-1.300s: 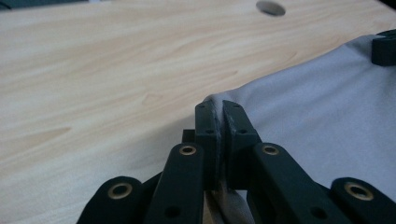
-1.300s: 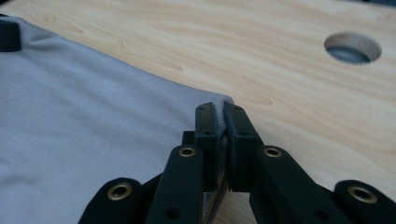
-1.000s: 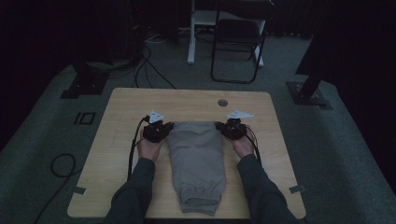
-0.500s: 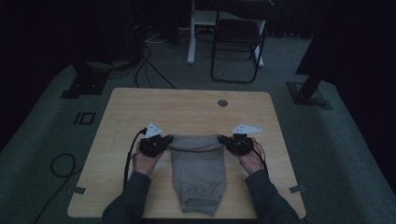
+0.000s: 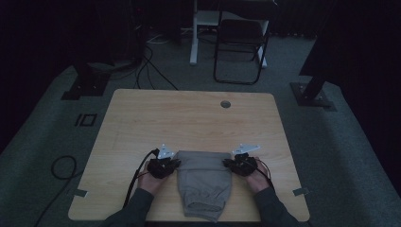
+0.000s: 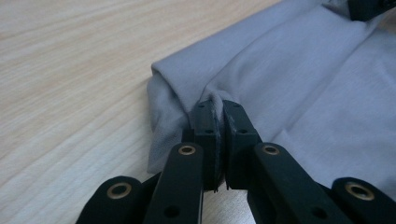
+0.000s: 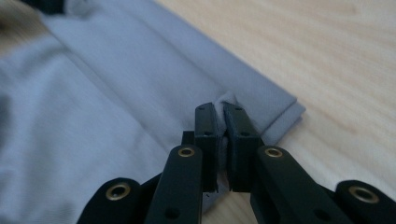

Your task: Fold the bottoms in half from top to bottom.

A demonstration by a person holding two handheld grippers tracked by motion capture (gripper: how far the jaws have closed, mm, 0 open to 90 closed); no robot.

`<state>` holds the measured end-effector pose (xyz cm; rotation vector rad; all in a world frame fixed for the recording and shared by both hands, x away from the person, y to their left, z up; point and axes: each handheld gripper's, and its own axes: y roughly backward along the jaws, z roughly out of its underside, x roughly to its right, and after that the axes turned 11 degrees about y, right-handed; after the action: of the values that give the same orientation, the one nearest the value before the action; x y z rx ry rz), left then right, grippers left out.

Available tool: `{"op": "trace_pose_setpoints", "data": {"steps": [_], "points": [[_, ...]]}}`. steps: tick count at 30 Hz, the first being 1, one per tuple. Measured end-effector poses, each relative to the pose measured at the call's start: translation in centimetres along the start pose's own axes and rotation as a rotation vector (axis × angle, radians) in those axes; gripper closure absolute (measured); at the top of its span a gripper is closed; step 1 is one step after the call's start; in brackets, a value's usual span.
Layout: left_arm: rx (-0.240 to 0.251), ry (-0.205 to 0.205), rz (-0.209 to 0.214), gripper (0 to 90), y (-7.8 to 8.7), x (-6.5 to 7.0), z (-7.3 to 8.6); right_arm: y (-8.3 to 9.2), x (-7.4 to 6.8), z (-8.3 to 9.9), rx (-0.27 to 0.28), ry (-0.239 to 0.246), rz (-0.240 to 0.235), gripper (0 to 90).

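High view is dim, so my left tongs (image 5: 176, 164) and right tongs (image 5: 227, 164) read as dark lumps at the two far corners of the grey garment (image 5: 204, 182), and its near end is cut off by the bottom edge along with my sleeves. From my left tongs' view, the jaws are pressed together on a pinched fold of the grey garment (image 6: 299, 79) at its corner; what lies under the fold is hidden, and a dark scrap at the top right is too cropped to name. From my right tongs' view, the jaws are likewise clamped on a tuft of the cloth (image 7: 116, 93) by its layered edge, the far part blurred. Compared with a second ago, both of my hands have come toward me and lower, bringing the far edge of the garment with them, so the cloth now lies shorter, doubled over near the front edge of the table (image 5: 189, 118). That table is pale wood with a round hole (image 5: 225, 104) near its far side; beyond it stand a folding chair (image 5: 239, 45) and cables (image 5: 151, 66) on a dark carpeted floor
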<state>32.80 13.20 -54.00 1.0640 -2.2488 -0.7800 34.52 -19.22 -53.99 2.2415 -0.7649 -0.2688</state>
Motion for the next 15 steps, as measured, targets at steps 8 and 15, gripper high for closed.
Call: {"op": "trace_pose_setpoints", "data": {"steps": [8, 15], "points": [[0.001, 0.013, -0.038, 85.8, -0.6, -0.4, -0.3, -0.9, 0.3, -0.5, 0.006, 0.027, 0.061, 85.7], [0.019, 0.030, -0.073, 85.8, -1.3, -1.3, -1.1, -2.2, 1.6, -1.5, 0.022, 0.000, 0.083, 85.7]]}}
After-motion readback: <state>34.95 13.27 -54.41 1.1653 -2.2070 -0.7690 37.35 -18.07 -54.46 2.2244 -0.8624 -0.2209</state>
